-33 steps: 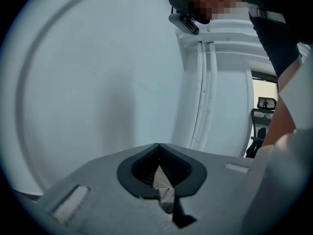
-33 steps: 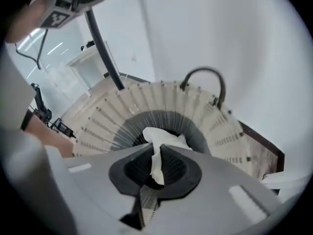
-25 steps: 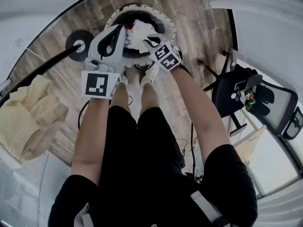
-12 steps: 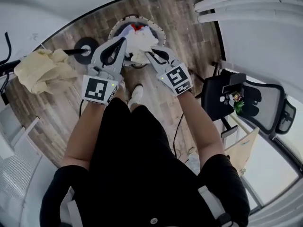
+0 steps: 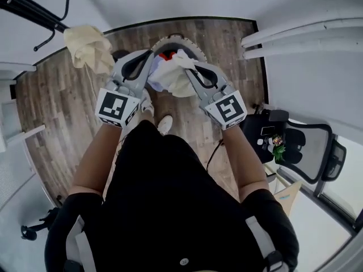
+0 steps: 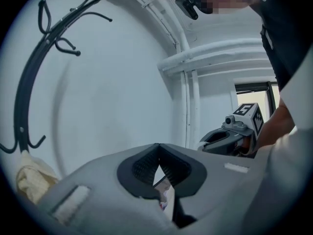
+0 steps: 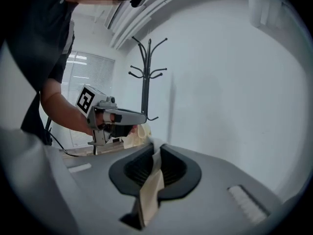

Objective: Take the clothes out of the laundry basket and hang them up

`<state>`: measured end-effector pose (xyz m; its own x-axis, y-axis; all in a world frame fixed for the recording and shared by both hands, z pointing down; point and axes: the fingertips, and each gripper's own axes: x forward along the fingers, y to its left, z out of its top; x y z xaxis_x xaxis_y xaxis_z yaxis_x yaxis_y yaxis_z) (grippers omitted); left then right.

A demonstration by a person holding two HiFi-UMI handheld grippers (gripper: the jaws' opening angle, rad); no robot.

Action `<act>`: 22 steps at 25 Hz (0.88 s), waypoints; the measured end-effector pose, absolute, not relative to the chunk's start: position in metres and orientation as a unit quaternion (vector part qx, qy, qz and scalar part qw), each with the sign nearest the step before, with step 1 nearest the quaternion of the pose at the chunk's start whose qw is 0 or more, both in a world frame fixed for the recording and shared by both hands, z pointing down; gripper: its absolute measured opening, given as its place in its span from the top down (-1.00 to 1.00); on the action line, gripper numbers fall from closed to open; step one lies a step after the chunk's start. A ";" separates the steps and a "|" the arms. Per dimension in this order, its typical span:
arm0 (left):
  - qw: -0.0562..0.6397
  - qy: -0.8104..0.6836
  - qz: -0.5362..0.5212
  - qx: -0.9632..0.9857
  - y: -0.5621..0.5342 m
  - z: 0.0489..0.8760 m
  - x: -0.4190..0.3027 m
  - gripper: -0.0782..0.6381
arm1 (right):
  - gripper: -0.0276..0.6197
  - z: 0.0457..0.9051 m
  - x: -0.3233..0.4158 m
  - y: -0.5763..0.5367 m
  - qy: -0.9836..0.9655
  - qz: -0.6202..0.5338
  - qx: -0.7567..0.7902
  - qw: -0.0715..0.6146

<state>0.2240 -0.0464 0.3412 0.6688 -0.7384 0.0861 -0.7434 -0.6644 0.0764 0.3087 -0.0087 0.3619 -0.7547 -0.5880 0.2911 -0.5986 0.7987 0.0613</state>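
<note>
HANGING-UP IN PROGRESS: a person in black, seen from above, holds a white garment (image 5: 173, 79) bunched btwn two hand-held grippers over a wood floor (image 5: 62, 95).

The left gripper (image 6: 157, 161) has its jaws pressed together on a fold of the cloth, w/ a sliver of white fabric showing in the gap behind the pads. The right gripper (image 7: 155, 159) is likewise clamped tight. A cream-white strip of the same garment is pinched btwn its pads and trails down toward the camera. Both tools point inward, tips near each other, so the garment sags btwn them.

In the head view the garment sits directly over the round laundry basket (image 5: 173, 37), whose rim shows behind it. A red item (image 5: 165, 55) lies inside. Whether the cloth's lower edge touches the basket can't be told.

Bkgd: a black coat rack (image 6: 29, 77) stands by the white wall on the person's left, w/ a pale-yellow cloth (image 5: 88, 47) draped on it. White pipes (image 6: 193, 58) run along the wall. A black office chair (image 5: 303, 146) sits at right, well apart from the basket. One white shoe (image 5: 164, 123) shows on the floor near the basket.
</note>
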 end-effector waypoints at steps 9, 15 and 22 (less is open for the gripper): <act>0.025 -0.471 0.008 0.882 0.039 0.276 0.163 0.78 | 0.84 0.266 0.244 0.077 -0.964 -0.024 0.252 0.080; 0.017 -0.515 0.015 0.857 0.076 0.255 0.097 0.78 | 0.84 0.234 0.186 0.118 -0.978 -0.037 0.196 0.062; 0.006 -0.560 0.016 0.828 0.089 0.244 0.009 0.78 | 0.84 0.217 0.100 0.142 -0.988 -0.047 0.138 0.058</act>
